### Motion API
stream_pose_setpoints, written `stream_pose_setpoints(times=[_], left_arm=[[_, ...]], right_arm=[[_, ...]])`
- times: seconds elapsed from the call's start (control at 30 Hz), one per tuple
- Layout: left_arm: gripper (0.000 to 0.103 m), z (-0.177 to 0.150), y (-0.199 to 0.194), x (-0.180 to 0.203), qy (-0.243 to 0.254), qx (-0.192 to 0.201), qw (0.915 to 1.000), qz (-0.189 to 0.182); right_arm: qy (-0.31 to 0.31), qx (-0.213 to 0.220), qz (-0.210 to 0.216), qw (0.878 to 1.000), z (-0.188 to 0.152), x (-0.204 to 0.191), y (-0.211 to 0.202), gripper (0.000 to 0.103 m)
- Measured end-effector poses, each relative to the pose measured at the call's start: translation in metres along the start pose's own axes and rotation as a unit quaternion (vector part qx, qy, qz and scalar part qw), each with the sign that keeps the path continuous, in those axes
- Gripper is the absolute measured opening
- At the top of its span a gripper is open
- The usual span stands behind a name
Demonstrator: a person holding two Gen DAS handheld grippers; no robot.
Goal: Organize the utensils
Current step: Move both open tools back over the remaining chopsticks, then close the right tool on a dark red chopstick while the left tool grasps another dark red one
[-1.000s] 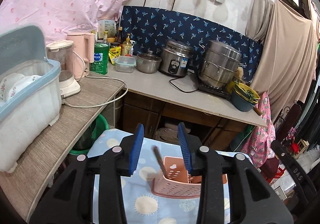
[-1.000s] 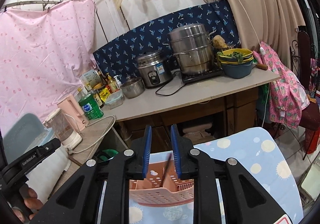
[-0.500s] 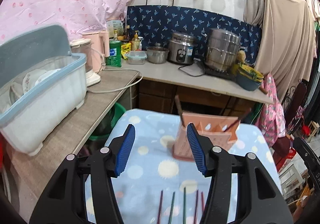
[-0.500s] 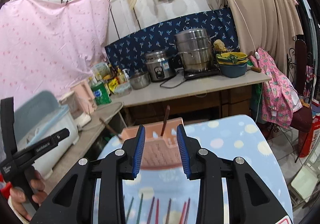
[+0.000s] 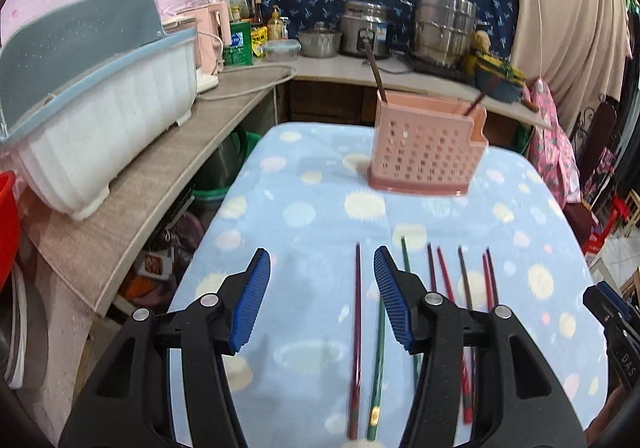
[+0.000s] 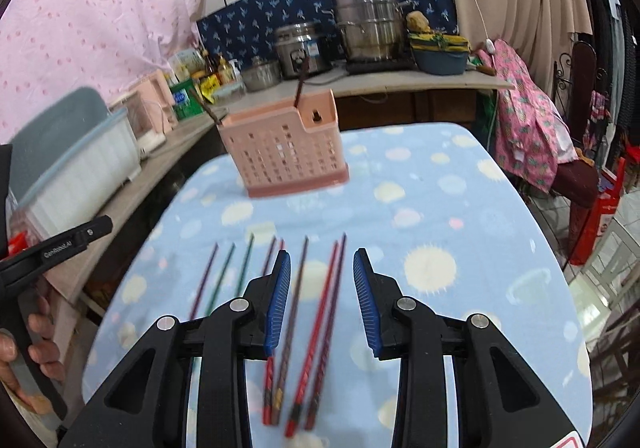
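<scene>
A pink perforated utensil holder (image 5: 427, 148) stands at the far side of a table with a blue dotted cloth (image 5: 304, 208); it also shows in the right wrist view (image 6: 282, 146). Two chopsticks stick up out of it. Several loose chopsticks (image 5: 436, 280) lie in a row on the near part of the cloth, also in the right wrist view (image 6: 316, 312). My left gripper (image 5: 320, 296) is open and empty above the leftmost dark red chopstick (image 5: 356, 324). My right gripper (image 6: 322, 296) is open and empty above the red chopsticks on the right of the row.
A white dish rack with a blue lid (image 5: 92, 100) sits on the wooden counter (image 5: 132, 204) to the left. Pots, a rice cooker (image 5: 366, 30) and bottles stand on the back counter. A pink cloth (image 6: 528, 116) hangs on a chair to the right.
Both grippers have pulled back from the holder and tilted down over the table. The loose chopsticks have come fully into view below them. The right gripper's jaws have opened wider.
</scene>
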State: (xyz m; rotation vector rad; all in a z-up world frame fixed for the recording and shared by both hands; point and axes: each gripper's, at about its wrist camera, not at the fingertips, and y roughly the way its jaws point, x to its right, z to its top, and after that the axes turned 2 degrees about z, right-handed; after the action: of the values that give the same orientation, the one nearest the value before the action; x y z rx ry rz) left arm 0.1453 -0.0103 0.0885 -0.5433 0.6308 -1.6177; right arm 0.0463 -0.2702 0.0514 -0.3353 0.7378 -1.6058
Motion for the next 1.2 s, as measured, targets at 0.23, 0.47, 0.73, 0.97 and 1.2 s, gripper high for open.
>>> stream_pose_setpoints(times=[0.23,0.47,0.73,0.97,1.2], left_arm=[[0.051,-0.05,0.002,0.001,0.015,-0.034,0.9993,0.001],[0.051,-0.09,0.009,0.002,0.021,-0.07,0.9973,0.003],[0.051,-0.107,0.014,0.002,0.023,-0.084,0.9962,0.004],[0.051,-0.114,0.02,-0.001,0.021,-0.097,0.9951,0.005],[0.052,-0.12,0.024,0.0,0.02,-0.106,0.9941,-0.001]], right_arm=[[0.005,-0.047,-0.01,0.999,-0.053,0.005,0.006,0.032],[-0.01,-0.077,-0.015,0.997,-0.089,-0.003,0.018,0.032],[-0.011,-0.095,-0.013,0.995,-0.099,-0.008,0.032,0.03],[-0.021,-0.109,-0.019,0.994,-0.102,-0.014,0.047,0.021],[-0.028,-0.111,-0.019,0.993,-0.104,-0.019,0.052,0.016]])
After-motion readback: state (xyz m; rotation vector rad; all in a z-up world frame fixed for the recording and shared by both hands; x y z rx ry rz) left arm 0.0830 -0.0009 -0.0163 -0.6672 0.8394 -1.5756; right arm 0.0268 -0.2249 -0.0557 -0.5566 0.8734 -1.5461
